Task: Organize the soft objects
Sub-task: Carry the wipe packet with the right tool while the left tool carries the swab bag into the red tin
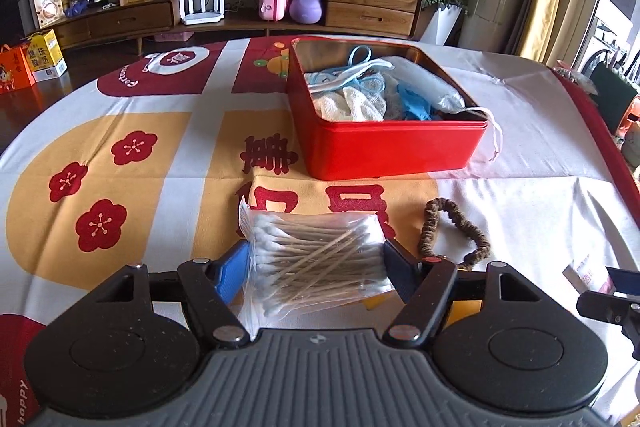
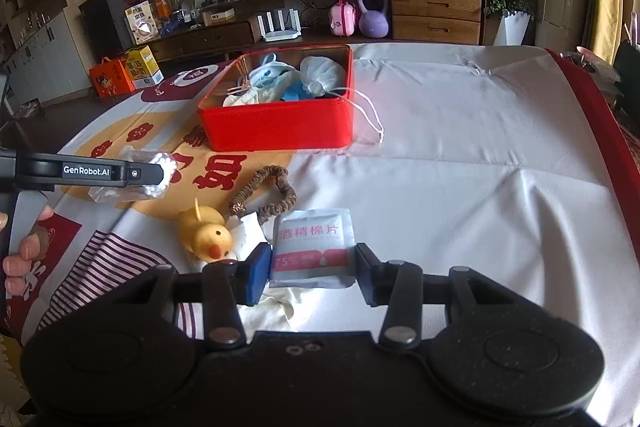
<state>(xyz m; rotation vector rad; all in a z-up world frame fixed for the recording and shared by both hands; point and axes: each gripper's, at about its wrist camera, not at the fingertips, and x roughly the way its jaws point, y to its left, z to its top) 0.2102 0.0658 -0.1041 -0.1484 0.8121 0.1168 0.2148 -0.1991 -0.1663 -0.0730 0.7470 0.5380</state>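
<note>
A red tin box (image 1: 384, 151) holds masks, gauze and blue gloves; it also shows in the right wrist view (image 2: 280, 127). My left gripper (image 1: 316, 267) is open, its fingers on either side of a clear bag of cotton swabs (image 1: 316, 251) on the cloth. My right gripper (image 2: 312, 271) is open around a white and pink alcohol-pad packet (image 2: 312, 247). A brown scrunchie (image 1: 452, 231) lies to the right of the swabs, also seen in the right wrist view (image 2: 268, 195). A yellow duck toy (image 2: 206, 235) sits left of the packet.
The table carries a patterned white, red and yellow cloth (image 1: 120, 155). A mask's strings (image 2: 368, 115) hang over the box's right side. A wooden sideboard (image 1: 240, 7) with clutter stands beyond the table. The left gripper's arm (image 2: 80, 173) shows in the right wrist view.
</note>
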